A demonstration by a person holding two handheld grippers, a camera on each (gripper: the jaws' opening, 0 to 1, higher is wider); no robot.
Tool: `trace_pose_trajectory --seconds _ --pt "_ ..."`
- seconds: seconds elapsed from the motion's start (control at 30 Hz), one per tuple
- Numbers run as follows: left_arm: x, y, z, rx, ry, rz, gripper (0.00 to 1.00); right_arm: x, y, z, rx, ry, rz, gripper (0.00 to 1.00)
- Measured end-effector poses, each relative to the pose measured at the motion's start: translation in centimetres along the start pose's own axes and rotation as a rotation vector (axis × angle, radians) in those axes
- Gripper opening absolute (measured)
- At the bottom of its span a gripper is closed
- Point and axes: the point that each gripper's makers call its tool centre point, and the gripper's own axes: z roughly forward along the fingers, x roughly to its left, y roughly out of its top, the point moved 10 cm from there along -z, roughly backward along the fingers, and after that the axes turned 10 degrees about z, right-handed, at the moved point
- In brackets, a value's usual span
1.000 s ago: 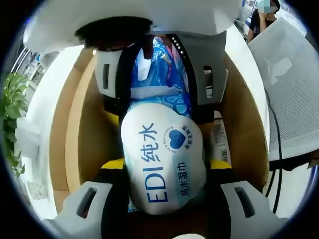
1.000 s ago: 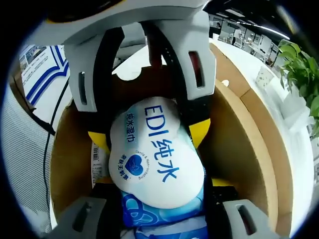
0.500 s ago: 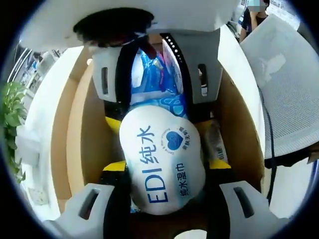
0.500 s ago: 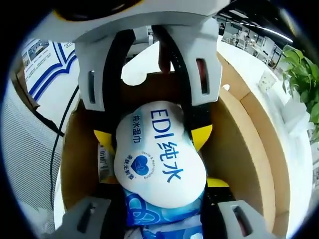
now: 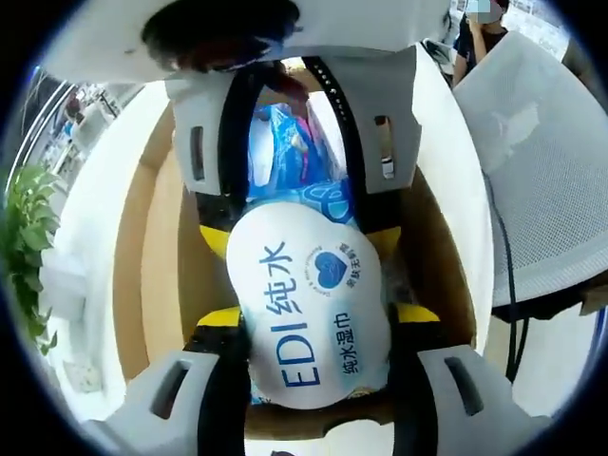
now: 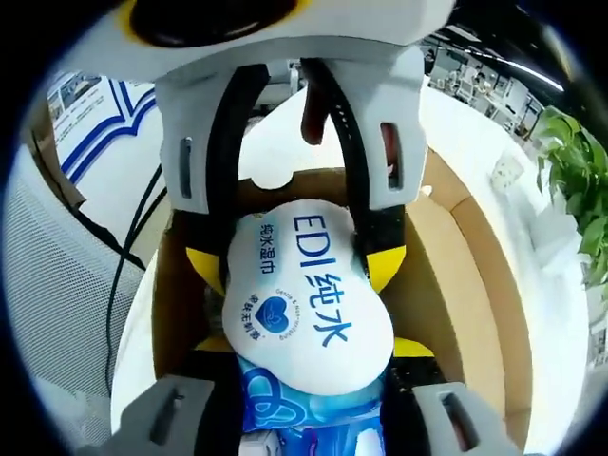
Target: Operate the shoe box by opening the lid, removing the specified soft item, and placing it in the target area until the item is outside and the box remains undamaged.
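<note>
A soft white and blue wet-wipes pack (image 5: 309, 318) (image 6: 304, 304) printed "EDI" hangs lengthwise over the open brown shoe box (image 5: 161, 266) (image 6: 446, 275). My left gripper (image 5: 313, 328) is shut on the pack's white end, its yellow pads pressing both sides. From the opposite end my right gripper (image 6: 309, 356) is shut on the blue end. In the left gripper view the right gripper (image 5: 299, 223) reaches in from the top. In the right gripper view the left gripper (image 6: 294, 256) does the same. The box floor under the pack is mostly hidden.
The box sits on a white table (image 5: 90, 218). A green plant (image 5: 24, 247) (image 6: 570, 180) stands beyond one long side. A white mesh chair (image 5: 541, 171) (image 6: 57, 285) and a black cable (image 5: 508, 275) are on the other. A person (image 5: 484, 28) stands far off.
Both grippers have risen with the pack held between them. The box now looks smaller and lower beneath it, and more of the table shows around it.
</note>
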Motion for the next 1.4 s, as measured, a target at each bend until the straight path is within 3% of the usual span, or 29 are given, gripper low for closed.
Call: trace_pose_trajectory --seconds 0.77,1.03,1.4 --pt "-0.4 2.9 -3.0 0.005 0.034 0.069 0.57 1.5 0.6 -4.1 -0.031 -0.056 0.002 0.53" --pt "-0.7 4.2 -3.4 0.015 0.033 0.102 0.57 2.3 0.1 -5.3 -0.047 -0.08 0.016 0.53" --pt "-0.9 7.2 -3.1 0.016 0.021 0.158 0.57 3.2 -2.1 -7.5 -0.064 -0.113 0.051 0.53"
